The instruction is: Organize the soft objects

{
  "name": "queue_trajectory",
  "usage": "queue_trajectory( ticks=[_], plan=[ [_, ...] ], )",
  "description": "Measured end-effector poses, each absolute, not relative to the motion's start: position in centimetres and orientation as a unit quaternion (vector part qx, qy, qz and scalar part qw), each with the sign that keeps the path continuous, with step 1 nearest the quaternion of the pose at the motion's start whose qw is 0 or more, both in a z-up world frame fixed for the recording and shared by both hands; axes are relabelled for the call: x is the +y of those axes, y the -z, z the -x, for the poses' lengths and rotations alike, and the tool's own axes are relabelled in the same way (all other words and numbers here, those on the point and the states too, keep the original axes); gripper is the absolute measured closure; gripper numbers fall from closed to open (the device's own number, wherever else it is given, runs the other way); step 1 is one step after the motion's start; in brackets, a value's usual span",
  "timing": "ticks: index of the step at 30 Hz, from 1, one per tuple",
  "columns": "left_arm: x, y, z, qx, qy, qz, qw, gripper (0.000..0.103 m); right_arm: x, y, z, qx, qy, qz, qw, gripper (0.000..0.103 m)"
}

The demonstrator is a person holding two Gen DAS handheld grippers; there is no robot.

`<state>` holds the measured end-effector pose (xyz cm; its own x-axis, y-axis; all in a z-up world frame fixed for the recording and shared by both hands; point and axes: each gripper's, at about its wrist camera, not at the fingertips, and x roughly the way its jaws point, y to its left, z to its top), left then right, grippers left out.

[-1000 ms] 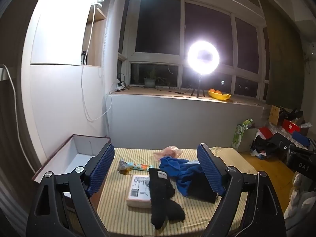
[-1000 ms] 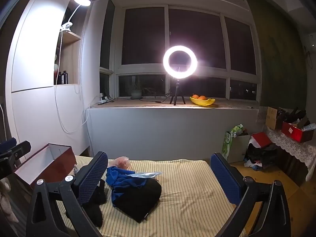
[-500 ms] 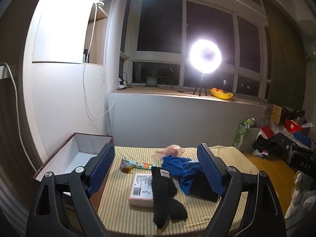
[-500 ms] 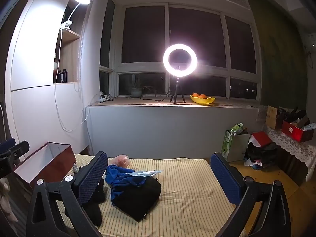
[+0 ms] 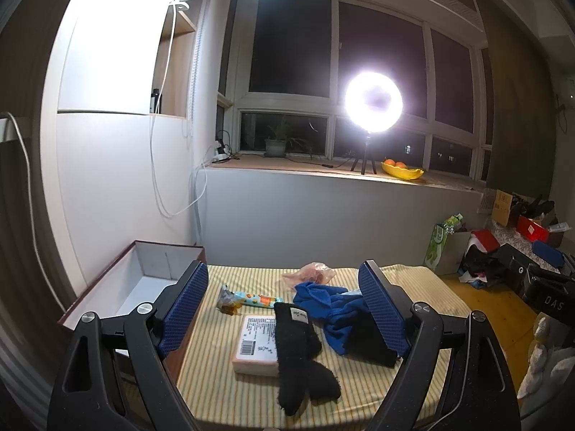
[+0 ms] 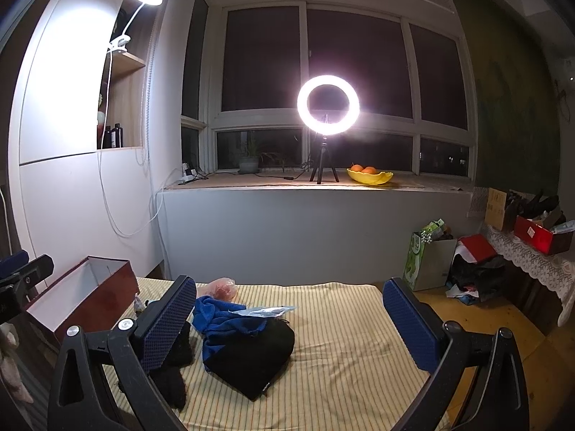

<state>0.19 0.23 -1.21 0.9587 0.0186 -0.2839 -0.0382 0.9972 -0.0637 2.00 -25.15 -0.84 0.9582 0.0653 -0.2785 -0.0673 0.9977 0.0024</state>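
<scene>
A pair of black socks (image 5: 300,355) lies across a flat white parcel (image 5: 256,343) on the striped table (image 5: 215,388). To their right sit a crumpled blue cloth (image 5: 332,303) and a black cap (image 6: 255,353). A pink plastic bag (image 5: 311,273) lies behind them. My left gripper (image 5: 284,309) hovers open above the socks, nothing between its fingers. My right gripper (image 6: 291,323) is open over the table, the blue cloth (image 6: 222,319) and cap just inside its left finger. The socks (image 6: 172,370) are partly hidden behind that finger.
An open red-brown box (image 5: 143,280) with a white inside stands at the table's left edge. A snack wrapper (image 5: 251,300) lies near it, and a clear packet (image 6: 264,310) rests on the blue cloth. Bags and boxes (image 6: 474,262) crowd the floor at right.
Both views have drifted slightly; the table things sit a little higher in the left wrist view. Neither gripper has opened, shut or touched anything.
</scene>
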Motion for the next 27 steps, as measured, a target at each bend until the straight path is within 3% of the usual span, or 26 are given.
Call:
queue_trajectory(
  ticks=[27],
  plan=[
    [0.03, 1.46, -0.37, 0.148, -0.012, 0.037, 0.988, 0.017, -25.05, 1.37, -2.22, 0.149, -0.037, 0.004, 0.988, 0.000]
  ],
)
